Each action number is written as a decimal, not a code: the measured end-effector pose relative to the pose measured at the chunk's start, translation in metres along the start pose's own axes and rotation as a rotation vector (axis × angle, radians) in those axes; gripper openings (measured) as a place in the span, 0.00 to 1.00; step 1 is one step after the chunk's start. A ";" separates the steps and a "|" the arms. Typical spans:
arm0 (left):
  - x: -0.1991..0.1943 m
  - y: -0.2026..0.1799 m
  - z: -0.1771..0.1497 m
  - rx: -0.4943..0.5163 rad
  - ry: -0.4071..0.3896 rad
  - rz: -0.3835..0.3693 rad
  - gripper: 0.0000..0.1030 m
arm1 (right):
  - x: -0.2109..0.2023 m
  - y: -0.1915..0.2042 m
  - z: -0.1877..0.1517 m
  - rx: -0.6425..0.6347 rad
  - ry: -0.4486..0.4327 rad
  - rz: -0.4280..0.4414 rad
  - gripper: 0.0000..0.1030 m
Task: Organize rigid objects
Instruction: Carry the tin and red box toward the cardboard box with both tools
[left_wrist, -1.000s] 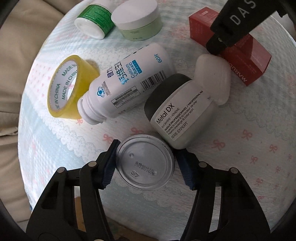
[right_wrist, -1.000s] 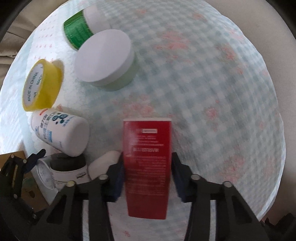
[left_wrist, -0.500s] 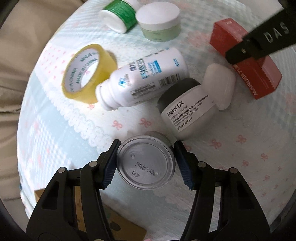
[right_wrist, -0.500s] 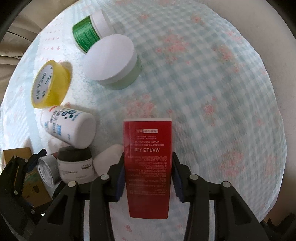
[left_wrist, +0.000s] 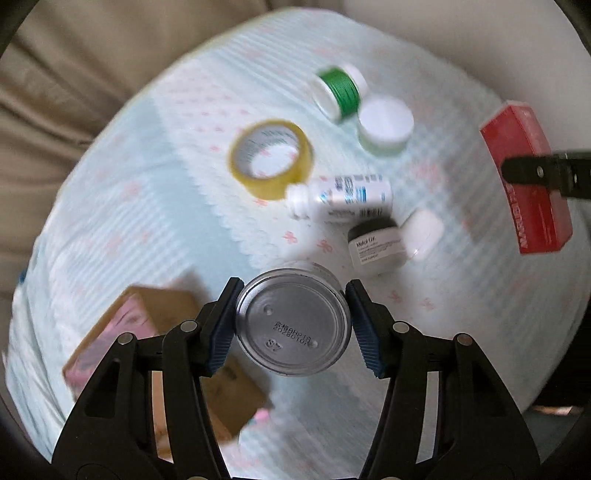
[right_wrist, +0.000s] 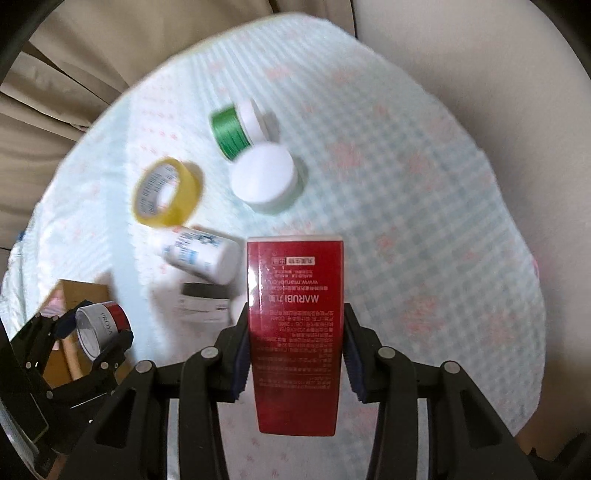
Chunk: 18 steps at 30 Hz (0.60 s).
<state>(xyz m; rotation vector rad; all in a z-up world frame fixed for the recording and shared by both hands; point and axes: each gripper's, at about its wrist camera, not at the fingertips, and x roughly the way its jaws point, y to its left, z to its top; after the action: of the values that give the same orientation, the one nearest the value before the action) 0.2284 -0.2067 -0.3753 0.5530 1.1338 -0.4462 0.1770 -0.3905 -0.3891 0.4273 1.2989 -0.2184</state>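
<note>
My left gripper (left_wrist: 291, 325) is shut on a silver jar (left_wrist: 293, 326), seen bottom-on, held well above the table. From the right wrist view the same jar (right_wrist: 101, 325) shows a red band. My right gripper (right_wrist: 295, 347) is shut on a red box (right_wrist: 295, 332), lifted above the cloth; it shows at the right edge in the left wrist view (left_wrist: 524, 173). On the cloth lie a yellow tape roll (left_wrist: 271, 158), a white pill bottle (left_wrist: 340, 197), a grey-lidded jar (left_wrist: 376, 243), a white case (left_wrist: 424, 234), a green jar (left_wrist: 338, 92) and a white-lidded jar (left_wrist: 386, 123).
A brown cardboard box (left_wrist: 155, 354) with pink inside sits below my left gripper at the table's near left edge. The round table wears a pale blue cloth (right_wrist: 406, 184). Beige cushions (left_wrist: 55, 92) surround it.
Both grippers have risen and pulled back from the table, carrying the silver jar and the red box. The cardboard box has come into view under the left gripper.
</note>
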 end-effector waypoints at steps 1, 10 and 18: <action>-0.017 0.003 -0.003 -0.033 -0.016 0.002 0.52 | -0.016 0.001 0.000 -0.011 -0.020 0.010 0.38; -0.141 0.041 -0.045 -0.252 -0.121 0.023 0.52 | -0.119 0.056 -0.020 -0.153 -0.147 0.119 0.38; -0.205 0.112 -0.088 -0.405 -0.200 0.074 0.52 | -0.176 0.129 -0.036 -0.268 -0.225 0.252 0.38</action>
<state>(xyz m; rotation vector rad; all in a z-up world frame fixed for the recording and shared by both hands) 0.1570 -0.0532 -0.1915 0.1899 0.9734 -0.1931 0.1491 -0.2732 -0.2037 0.3232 1.0246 0.1166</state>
